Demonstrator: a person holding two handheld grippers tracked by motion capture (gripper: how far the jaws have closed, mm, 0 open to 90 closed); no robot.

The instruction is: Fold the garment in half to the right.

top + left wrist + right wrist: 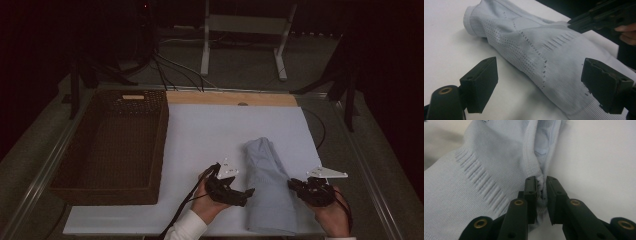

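Observation:
A pale blue-grey knit garment (267,185) lies folded lengthwise on the white sheet (210,130), towards the front right. My left gripper (246,192) is at the garment's left edge, and its jaws stand wide apart. In the left gripper view the perforated cloth (536,50) runs between and beyond those jaws, with no pad pressing on it, so my left gripper (541,85) is open. My right gripper (294,184) is at the garment's right edge. Seen close up, my right gripper (541,187) is shut on a ribbed hem of the garment (486,177).
A dark woven basket (159,145) stands on the left, its right wall along the white sheet's edge. A wooden strip (230,98) runs along the back of the sheet. Cables and a metal stand (242,30) lie on the floor beyond the table.

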